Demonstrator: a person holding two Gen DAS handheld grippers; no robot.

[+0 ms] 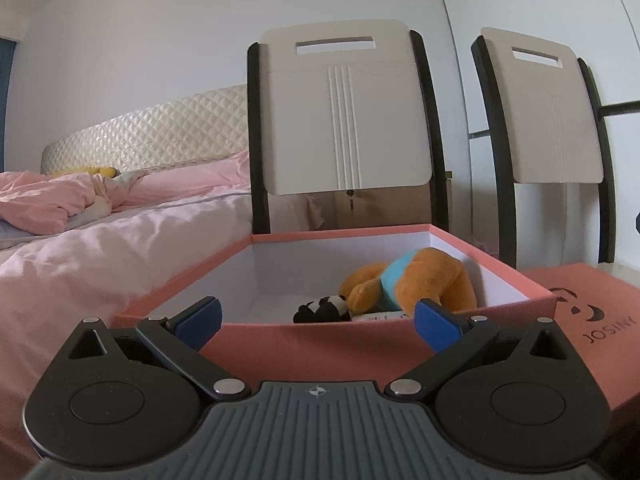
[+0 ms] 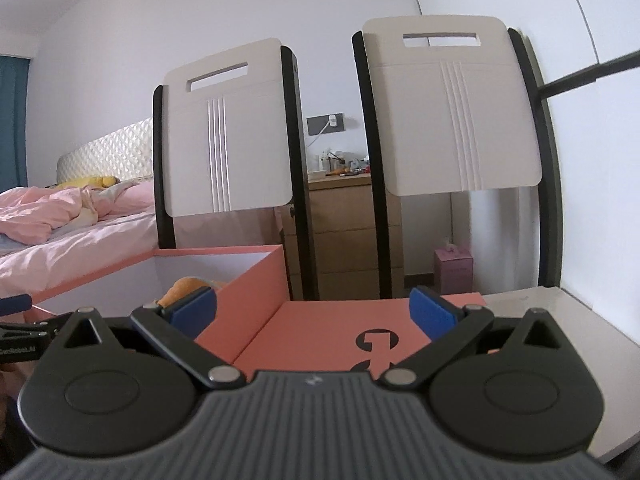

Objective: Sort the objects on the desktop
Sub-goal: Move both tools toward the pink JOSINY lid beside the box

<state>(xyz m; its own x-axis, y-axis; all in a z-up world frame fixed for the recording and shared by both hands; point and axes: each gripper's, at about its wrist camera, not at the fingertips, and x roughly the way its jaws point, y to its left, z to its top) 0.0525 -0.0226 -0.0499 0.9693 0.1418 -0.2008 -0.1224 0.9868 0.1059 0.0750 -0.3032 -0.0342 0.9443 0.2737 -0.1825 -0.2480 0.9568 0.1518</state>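
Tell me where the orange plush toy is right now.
In the left wrist view, the orange plush toy lies inside the open pink box, right of centre, beside a small black-and-white plush.

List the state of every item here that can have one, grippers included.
left gripper: open, holding nothing
right gripper: open, holding nothing
pink box: open, lid off
box lid: flat beside the box
orange plush toy: lying inside the box
black-and-white plush: inside the box
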